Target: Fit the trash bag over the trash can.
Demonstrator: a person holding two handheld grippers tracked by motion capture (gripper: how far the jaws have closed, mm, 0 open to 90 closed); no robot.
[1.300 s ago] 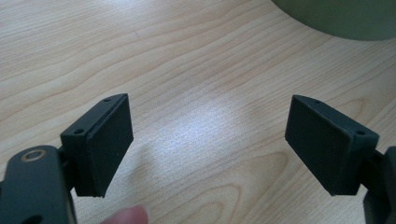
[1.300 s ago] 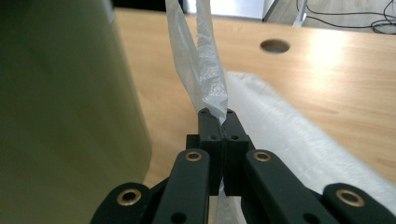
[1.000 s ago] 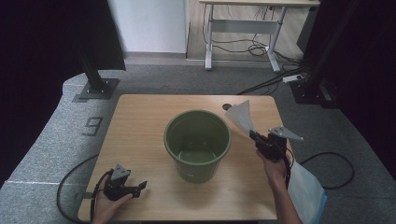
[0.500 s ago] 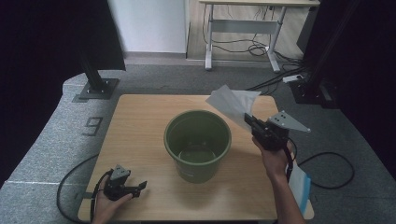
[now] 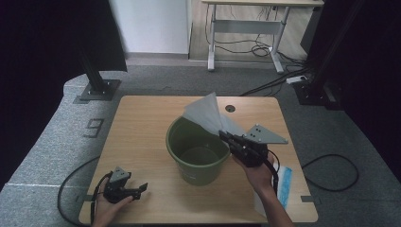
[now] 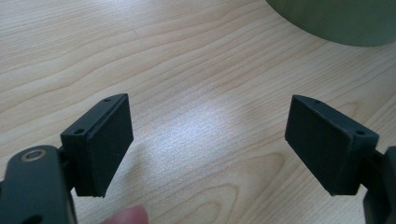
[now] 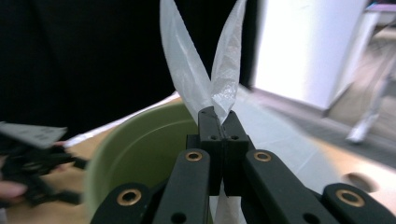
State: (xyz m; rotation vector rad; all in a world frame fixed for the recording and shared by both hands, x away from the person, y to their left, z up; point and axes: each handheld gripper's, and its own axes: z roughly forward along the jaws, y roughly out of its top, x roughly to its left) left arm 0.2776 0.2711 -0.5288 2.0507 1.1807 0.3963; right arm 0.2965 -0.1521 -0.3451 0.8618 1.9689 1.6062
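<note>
A thin, translucent white plastic bag (image 5: 204, 113) stands up over the far right rim of a round green bucket (image 5: 198, 151), pinched at its lower edge between two black pads and fanning upward in two crinkled flaps (image 7: 219, 56) (they part in a V). The bucket stands upright near the table's middle, its inside bare.

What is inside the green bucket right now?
The green bucket looks empty: its bare floor shows in the high view. The translucent plastic bag, pinched in the right tongs, hangs over the far rim and hides part of the inner wall there.
</note>
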